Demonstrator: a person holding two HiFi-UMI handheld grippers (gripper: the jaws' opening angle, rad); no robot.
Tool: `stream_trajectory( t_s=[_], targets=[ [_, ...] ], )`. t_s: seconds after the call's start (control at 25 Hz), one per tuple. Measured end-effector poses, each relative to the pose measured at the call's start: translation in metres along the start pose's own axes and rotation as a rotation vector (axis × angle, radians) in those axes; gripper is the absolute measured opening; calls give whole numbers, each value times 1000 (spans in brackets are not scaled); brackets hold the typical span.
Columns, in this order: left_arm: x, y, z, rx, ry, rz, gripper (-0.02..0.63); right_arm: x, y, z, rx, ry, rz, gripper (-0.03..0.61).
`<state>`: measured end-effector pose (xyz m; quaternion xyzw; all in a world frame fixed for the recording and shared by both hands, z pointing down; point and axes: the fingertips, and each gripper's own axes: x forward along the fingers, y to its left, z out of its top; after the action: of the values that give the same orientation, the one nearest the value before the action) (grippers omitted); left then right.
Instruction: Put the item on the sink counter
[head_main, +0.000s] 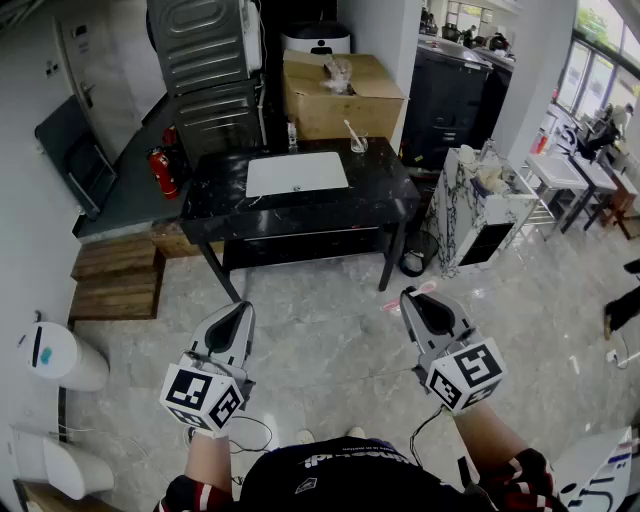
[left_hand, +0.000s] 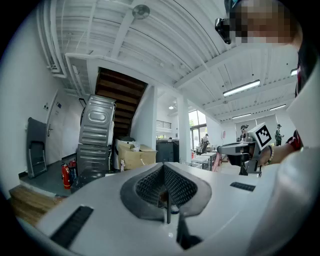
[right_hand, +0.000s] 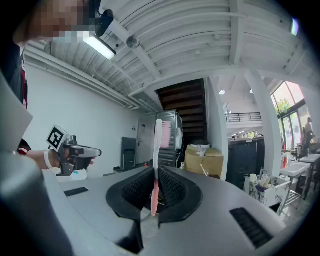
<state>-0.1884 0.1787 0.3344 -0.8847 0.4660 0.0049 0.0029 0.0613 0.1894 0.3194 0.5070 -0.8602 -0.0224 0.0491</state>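
Two grippers near the body, low over grey floor tile, well short of the counter. Left gripper (left_hand: 165, 186): jaws pressed together, nothing between. Right gripper (right_hand: 155, 187): clamped on a pink-and-white toothbrush (right_hand: 157, 150), handle pinched between the pads, upright, bristle head on top. Task item therefore in the right gripper, not on the counter yet.

Next out: black marble sink counter (head_main: 380, 195) on black legs, white sink basin (head_main: 297, 174) set into the top. Near the back edge, clear glass cup (head_main: 358, 144) with one thin white stick-like item leaning in it; can't tell what exactly. Small bottle (head_main: 291, 134) left of the cup, beyond the basin's back rim.

Left of the counter: red fire extinguisher (head_main: 163, 172) by a dark raised floor section, wooden steps (head_main: 118, 275) in front of it. Right of the counter: marble-patterned cabinet (head_main: 468, 215), small clutter on top, too small to sort.

Behind the counter: cardboard box (head_main: 345, 100), flaps shut, crumpled clear wrap (head_main: 337, 72) on the lid. Contents not visible. Farther back: ribbed grey metal unit (head_main: 205, 60), upper part leaning, and a black cabinet (head_main: 450, 90) off to the right.
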Motion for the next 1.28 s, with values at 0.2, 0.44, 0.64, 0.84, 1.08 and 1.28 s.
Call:
stream_trajectory(
  t_s=[0.2,0.44,0.64,0.84,1.08,1.28],
  targets=[
    [1,-9,0,-1,3,-9,12,-3,-1,-2,-5,4,15,58],
    [5,-16,-4,-1,15,-17,12,-4,0,-10,-14,27,49,58],
    [12,-27,-3,2,22,-20,12,-9,-3,-16,-17,46,79,58],
    [26,-40,-5,2,26,-17,12,-15,-21,-20,-7,48,94,58],
    [46,-63,-9,18,33,6,12,-24,-51,-31,9,43,122,58],
    [63,-73,-14,24,48,26,12,-21,-74,-39,27,44,141,58]
  ],
)
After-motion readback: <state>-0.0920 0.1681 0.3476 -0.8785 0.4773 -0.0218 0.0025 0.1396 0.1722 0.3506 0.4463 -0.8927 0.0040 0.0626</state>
